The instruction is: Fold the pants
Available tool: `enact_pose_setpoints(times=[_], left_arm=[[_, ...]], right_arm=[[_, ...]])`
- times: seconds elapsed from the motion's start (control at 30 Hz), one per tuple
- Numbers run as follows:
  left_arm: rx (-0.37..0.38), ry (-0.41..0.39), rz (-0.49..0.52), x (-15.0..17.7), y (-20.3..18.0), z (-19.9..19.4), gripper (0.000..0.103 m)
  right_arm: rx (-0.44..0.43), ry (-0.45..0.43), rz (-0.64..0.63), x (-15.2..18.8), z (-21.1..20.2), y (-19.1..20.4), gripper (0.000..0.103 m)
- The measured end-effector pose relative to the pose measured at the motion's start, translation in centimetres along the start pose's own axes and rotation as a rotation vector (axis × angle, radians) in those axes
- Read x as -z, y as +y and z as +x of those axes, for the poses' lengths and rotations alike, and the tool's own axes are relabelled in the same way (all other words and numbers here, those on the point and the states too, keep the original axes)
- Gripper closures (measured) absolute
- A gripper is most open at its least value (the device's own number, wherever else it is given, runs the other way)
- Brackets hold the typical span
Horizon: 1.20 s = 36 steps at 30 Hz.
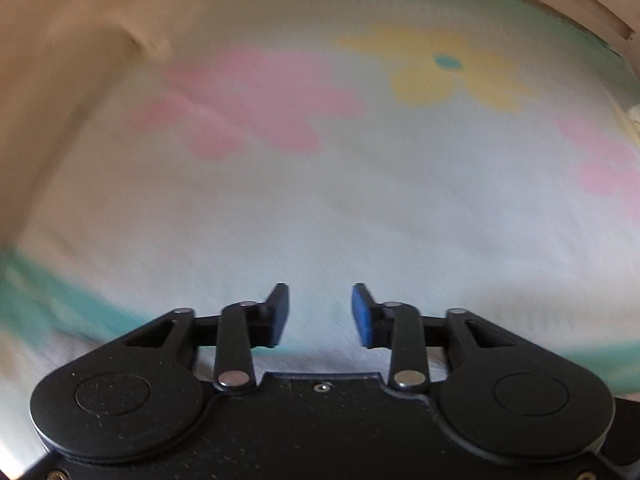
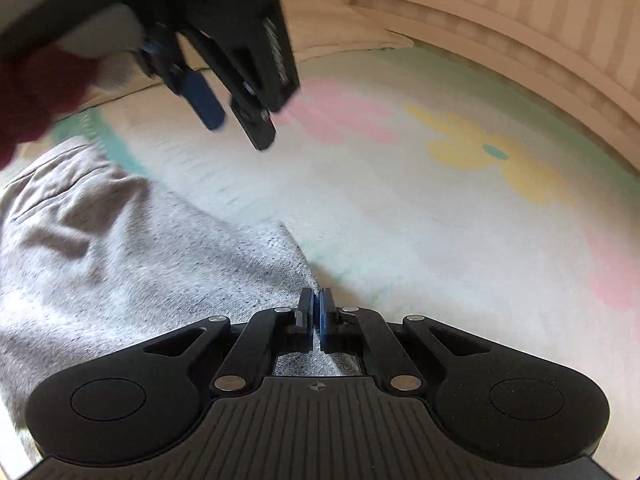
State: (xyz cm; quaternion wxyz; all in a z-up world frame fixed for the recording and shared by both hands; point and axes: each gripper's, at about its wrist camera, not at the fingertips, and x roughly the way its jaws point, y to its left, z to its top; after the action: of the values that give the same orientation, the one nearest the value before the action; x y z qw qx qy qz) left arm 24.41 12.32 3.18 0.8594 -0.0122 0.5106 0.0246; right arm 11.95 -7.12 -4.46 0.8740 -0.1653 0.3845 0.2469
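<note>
Your left claw (image 1: 320, 314) raised, tilted down, jaws apart with nothing between, your right claw (image 2: 316, 316) low, angled down, jaws pressed together, red sleeve (image 2: 36, 96) behind the left.

Right hand-held gripper (image 2: 316, 314) pinches grey pants (image 2: 120, 248) on flowered blanket (image 2: 440, 220).

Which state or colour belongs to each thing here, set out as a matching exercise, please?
Things:
1. left tongs
2. right tongs
3. pants
4. rug border

States and colours:
a. grey
b. open, empty
c. mint green
d. shut on cloth

Pairs: 1-b, 2-d, 3-a, 4-c.
</note>
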Motion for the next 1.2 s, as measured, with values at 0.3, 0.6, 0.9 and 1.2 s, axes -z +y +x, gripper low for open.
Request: enact_pose_setpoints(times=[0.3,0.6,0.9,1.2], left_arm=[[0.097,0.111,0.072,2.9,-0.3,1.3,0.053],[0.076,0.164,0.113,5.0,-0.4,2.8,0.053],[-0.101,0.147,0.184,7.1,1.3,3.8,0.042],[0.007,0.095,0.26,9.6,-1.1,-0.8,0.046]], right_arm=[[-0.034,0.028,0.222,-0.6,0.5,-2.8,0.097],[-0.064,0.052,0.359,0.4,-2.4,-5.4,0.097],[0.07,0.19,0.4,4.0,-0.9,-7.9,0.097],[0.111,0.171,0.496,4.9,-4.3,-10.2,0.097]])
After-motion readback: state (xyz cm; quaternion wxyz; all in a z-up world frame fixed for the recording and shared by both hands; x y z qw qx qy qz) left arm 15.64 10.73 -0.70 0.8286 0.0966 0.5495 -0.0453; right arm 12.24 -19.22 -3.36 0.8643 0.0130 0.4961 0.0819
